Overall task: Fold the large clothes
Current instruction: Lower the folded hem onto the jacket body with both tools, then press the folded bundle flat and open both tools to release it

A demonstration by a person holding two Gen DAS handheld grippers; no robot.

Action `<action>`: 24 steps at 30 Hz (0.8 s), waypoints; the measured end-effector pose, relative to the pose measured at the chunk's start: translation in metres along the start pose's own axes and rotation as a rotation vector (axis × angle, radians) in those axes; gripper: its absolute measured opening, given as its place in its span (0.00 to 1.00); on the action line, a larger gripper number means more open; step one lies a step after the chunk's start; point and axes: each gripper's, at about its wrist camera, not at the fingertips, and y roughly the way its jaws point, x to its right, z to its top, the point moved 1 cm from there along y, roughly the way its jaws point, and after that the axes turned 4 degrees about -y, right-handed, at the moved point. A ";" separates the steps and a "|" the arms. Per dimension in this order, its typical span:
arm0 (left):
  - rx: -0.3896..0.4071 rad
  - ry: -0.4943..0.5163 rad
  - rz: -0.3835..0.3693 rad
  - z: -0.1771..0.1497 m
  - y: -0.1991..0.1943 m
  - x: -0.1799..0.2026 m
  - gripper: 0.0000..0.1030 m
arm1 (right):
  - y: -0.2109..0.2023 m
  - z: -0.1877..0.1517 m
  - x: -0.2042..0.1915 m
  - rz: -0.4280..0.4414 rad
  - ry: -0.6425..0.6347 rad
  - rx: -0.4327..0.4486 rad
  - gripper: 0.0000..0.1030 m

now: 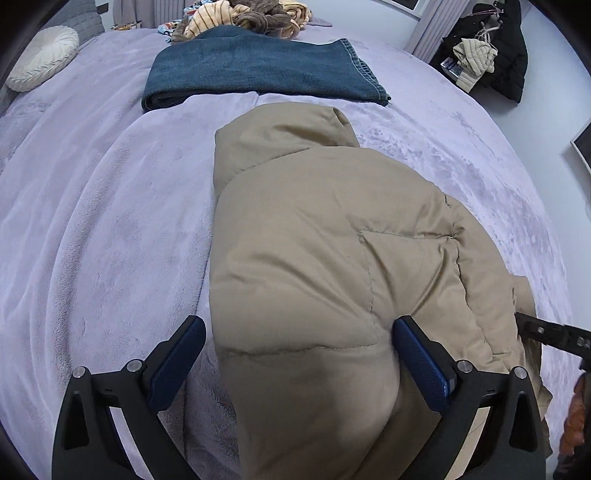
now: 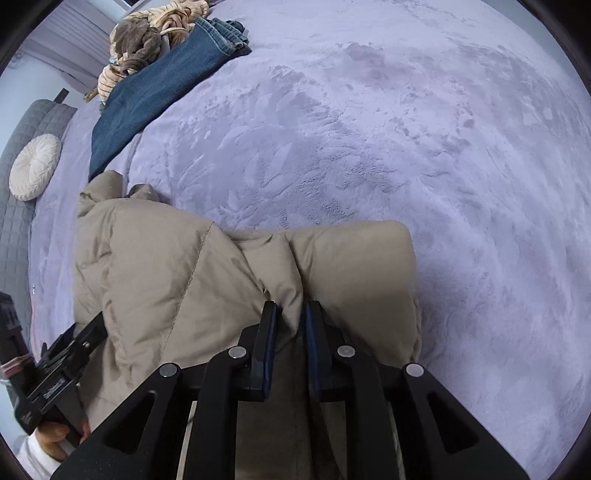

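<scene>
Here I have one tan padded jacket (image 1: 332, 258) lying bunched on the bed (image 1: 92, 221), whose cover is a plush lilac fleece brushed into streaks. The jacket is smooth woven cloth, puffy, with stitched quilt lines and a rounded hood end at the far side. My left gripper (image 1: 299, 343) has its fingers (image 1: 421, 358) spread wide, one on each side of the jacket's near bulge; the right pad dents the fabric, the left one stands just off its edge over the fleece. My right gripper (image 2: 291, 332) has its fingers (image 2: 267, 347) narrow, pinching a fold of the jacket near its right end. Farther off lies one pair of folded blue denim jeans (image 1: 258, 70), coarse and hemmed, then a heap of knitted clothes (image 1: 243, 14). At far left sits one round pleated white cushion (image 1: 44, 57).
</scene>
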 end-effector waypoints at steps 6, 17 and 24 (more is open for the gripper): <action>0.056 0.010 0.013 -0.014 -0.048 -0.004 1.00 | -0.059 -0.046 -0.025 0.008 -0.115 0.059 0.17; -0.068 0.046 0.014 -0.102 -0.057 -0.007 1.00 | -0.023 -0.120 -0.014 -0.062 -0.121 -0.080 0.17; -0.103 0.050 0.035 -0.107 -0.062 0.001 1.00 | 0.002 -0.120 -0.001 -0.064 -0.066 -0.115 0.17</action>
